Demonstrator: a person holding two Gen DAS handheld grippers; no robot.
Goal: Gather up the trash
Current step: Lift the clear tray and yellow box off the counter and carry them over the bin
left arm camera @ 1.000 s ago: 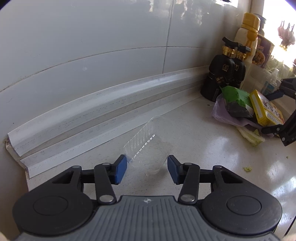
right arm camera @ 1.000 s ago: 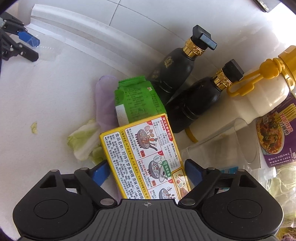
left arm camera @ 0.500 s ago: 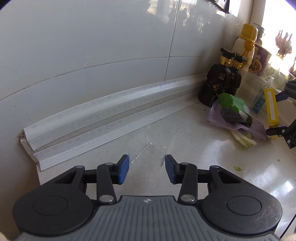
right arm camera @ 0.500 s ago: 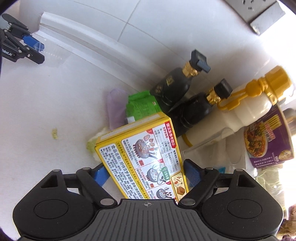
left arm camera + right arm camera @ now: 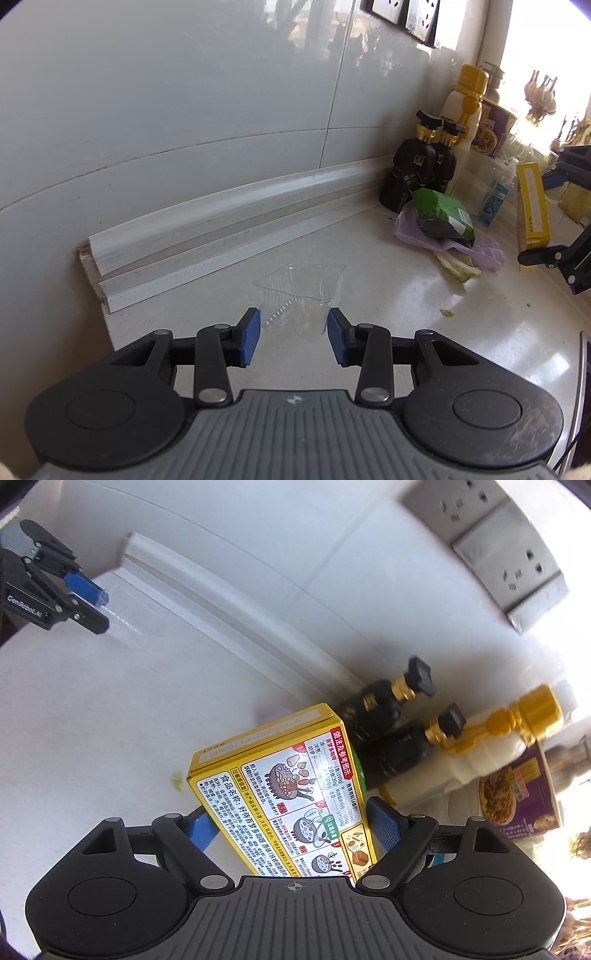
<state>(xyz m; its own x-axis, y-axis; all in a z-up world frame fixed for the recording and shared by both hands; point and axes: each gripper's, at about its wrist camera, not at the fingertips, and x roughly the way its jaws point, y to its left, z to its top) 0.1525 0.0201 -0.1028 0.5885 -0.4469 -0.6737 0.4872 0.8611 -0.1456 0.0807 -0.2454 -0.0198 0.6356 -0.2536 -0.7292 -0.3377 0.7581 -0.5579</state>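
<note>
- The left hand-held gripper [image 5: 293, 334] has a clear plastic cup [image 5: 301, 295] between its blue pads. The pads sit on the cup's two sides, so it looks held. The gap is narrow because the cup is small.
- The cup is thin and see-through, with little ridges on its walls and a square rim. It could squash if pinched hard, so a soft squeeze seems best.
- The right hand-held gripper [image 5: 291, 830] holds a yellow box [image 5: 291, 797] across its wide face, so its pads stand far apart. The box is up off the counter [image 5: 92, 720].
- The box is flat cardboard with sharp corners and printed cooking pictures. It is stiff, so it is easy to grip.
- More trash lies by the wall: a green packet [image 5: 443, 212] on a soft purple bag [image 5: 480, 251], and a leaf scrap [image 5: 458, 264]. I think these get picked up later.
- Two dark bottles [image 5: 421, 173] and a white bottle with a yellow cap [image 5: 463, 101] stand in the corner. They look like kitchen things, not trash.
- The counter is smooth, pale and shiny.
</note>
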